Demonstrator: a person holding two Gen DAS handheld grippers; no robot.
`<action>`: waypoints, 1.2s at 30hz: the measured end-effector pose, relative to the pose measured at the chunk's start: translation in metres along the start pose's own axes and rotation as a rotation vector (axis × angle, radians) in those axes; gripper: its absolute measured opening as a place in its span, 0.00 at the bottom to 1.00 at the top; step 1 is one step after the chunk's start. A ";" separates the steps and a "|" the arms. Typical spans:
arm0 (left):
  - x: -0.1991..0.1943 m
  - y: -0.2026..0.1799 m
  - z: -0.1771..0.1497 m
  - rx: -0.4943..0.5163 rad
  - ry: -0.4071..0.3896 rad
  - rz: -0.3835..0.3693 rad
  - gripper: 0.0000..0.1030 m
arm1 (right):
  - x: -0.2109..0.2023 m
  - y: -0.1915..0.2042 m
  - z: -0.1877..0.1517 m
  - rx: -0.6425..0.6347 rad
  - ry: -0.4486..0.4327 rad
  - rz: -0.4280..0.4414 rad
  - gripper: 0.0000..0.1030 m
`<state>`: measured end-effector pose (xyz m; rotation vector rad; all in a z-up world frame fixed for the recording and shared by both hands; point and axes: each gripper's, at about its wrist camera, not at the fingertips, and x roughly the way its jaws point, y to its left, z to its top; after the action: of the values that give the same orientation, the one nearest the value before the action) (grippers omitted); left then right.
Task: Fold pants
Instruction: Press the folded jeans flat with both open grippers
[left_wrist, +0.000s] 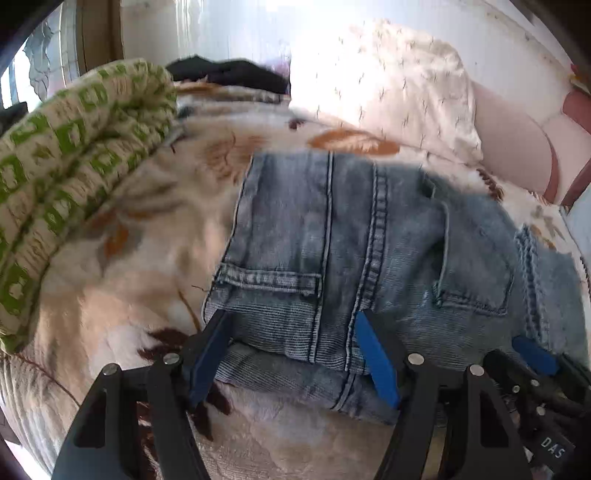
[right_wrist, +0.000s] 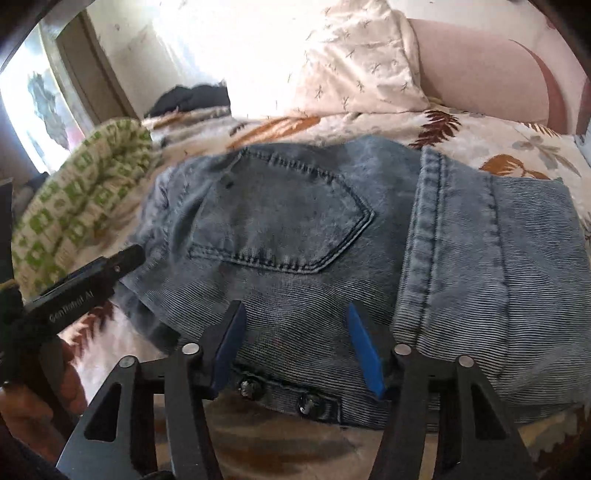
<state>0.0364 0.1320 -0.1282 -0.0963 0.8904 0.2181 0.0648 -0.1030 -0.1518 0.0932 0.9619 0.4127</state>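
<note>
A bed spread with a cream leaf-print blanket (right_wrist: 480, 133) carries a white pillow (right_wrist: 354, 62) against a pink padded headboard (right_wrist: 480, 74), a rolled green-and-cream quilt (left_wrist: 74, 155) at left, and bright daylight washing the pale wall (left_wrist: 221, 29) behind.

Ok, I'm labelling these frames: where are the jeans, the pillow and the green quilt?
jeans (right_wrist: 295, 206): right wrist view, on the back pocket.
pillow (right_wrist: 354, 62): right wrist view, on its printed face.
green quilt (left_wrist: 70, 158): left wrist view, on the rolled bulk.
</note>
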 end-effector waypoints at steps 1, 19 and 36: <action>-0.001 0.002 0.000 -0.009 0.000 -0.011 0.70 | 0.001 0.002 -0.001 -0.011 0.014 -0.007 0.51; -0.013 -0.004 -0.017 0.085 0.059 -0.040 0.70 | -0.007 0.003 -0.014 -0.057 0.190 0.042 0.51; -0.051 -0.003 -0.012 0.027 -0.115 0.048 0.75 | -0.064 -0.003 -0.008 -0.054 -0.056 0.090 0.51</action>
<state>-0.0033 0.1195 -0.0964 -0.0372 0.7818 0.2535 0.0273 -0.1311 -0.1077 0.0987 0.8932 0.5166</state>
